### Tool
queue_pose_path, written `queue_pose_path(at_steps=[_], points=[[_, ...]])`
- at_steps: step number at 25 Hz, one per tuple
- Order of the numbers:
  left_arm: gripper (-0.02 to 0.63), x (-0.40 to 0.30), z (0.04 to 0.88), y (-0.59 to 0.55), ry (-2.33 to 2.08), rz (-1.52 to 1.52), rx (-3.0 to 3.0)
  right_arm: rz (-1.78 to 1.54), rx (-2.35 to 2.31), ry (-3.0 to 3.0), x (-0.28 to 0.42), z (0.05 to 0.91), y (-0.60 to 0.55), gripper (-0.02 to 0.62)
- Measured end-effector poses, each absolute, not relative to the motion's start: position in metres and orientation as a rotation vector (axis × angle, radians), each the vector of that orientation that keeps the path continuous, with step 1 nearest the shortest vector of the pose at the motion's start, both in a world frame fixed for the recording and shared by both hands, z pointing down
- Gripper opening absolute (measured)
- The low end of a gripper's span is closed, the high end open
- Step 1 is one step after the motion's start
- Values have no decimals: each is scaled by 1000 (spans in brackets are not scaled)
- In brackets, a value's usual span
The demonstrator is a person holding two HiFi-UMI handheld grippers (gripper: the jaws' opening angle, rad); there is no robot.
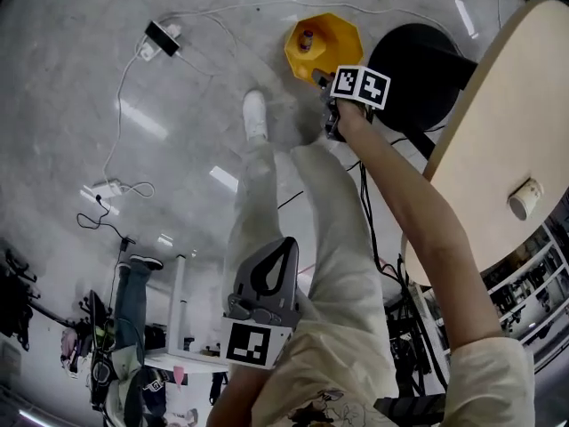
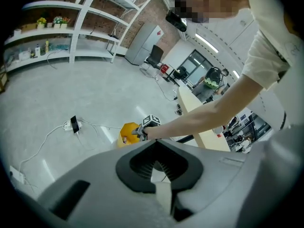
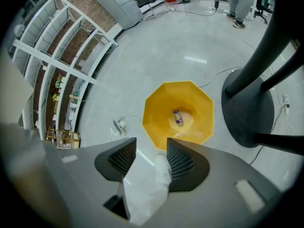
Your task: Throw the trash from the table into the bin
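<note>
A yellow eight-sided bin (image 1: 324, 47) stands on the grey floor with a small bottle (image 1: 307, 40) in it. My right gripper (image 1: 327, 96) hangs just beside the bin's near rim and points steeply down. In the right gripper view its jaws (image 3: 151, 141) stand apart above the bin (image 3: 178, 110) and the bottle (image 3: 177, 118). A white shape shows through the gap, seemingly the person's shoe and trouser leg. My left gripper (image 1: 286, 245) is low at the person's lap, its pads (image 2: 156, 146) meeting with nothing held. A white crumpled item (image 1: 524, 199) lies on the pale table (image 1: 498, 123).
A black round pedestal base (image 1: 418, 69) sits right beside the bin, with dark struts (image 3: 280, 42) rising from it. A power strip (image 1: 162, 36) and cables trail over the floor at the left. The person's white shoe (image 1: 255, 114) is near the bin.
</note>
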State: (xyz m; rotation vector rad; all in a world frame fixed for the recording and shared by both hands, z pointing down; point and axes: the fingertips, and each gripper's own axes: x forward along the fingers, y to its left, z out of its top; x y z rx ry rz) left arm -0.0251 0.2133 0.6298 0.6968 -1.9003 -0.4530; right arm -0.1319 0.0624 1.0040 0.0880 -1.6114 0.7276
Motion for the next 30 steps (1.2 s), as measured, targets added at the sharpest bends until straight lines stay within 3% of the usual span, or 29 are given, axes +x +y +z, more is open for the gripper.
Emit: queue_pose_path(at_steps=[14,20,30], points=[[6,-30,501,212,-1909,-279,1097,854,-394,-1745,-155,694,167,195],[5,-72,440,184,-2000,-196,1353,978,-444,-1981,-181,542,125,195],[5,-61,377,111,-1925,-90,1683,1183,-405,-2315,-103,396,9,186]])
